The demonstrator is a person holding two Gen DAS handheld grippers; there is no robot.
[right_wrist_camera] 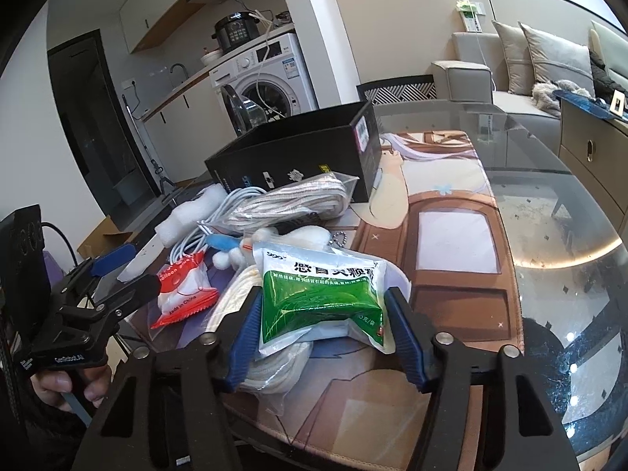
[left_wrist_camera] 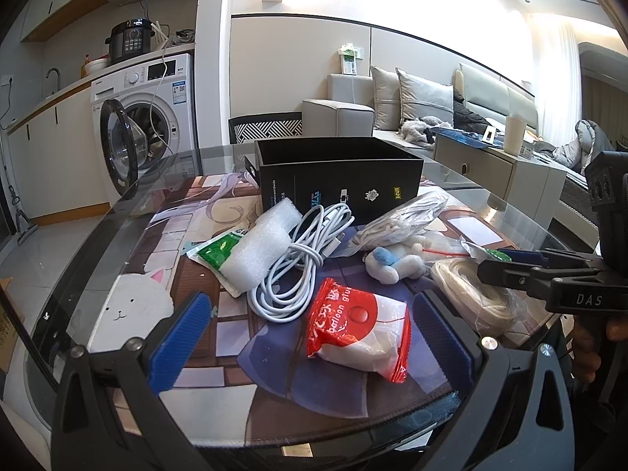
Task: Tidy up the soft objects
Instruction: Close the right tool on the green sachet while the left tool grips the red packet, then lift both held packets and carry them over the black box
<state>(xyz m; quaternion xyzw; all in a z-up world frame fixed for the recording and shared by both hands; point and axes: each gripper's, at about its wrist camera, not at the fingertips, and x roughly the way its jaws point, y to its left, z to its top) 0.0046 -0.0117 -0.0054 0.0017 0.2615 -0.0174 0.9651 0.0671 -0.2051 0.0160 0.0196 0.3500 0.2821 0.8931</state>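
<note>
A red and white balloon glue bag lies between the open fingers of my left gripper, untouched. It also shows in the right wrist view. My right gripper has its blue pads against both sides of a green and white medicine packet, which rests on a bagged white rope coil. The open black box stands behind the pile. A white cable coil, foam wrap, a small plush toy and a bagged cord lie in front of it.
Everything sits on a printed mat on a round glass table. A second green packet lies under the foam. A washing machine with its door open stands far left. A sofa and a low cabinet are to the right.
</note>
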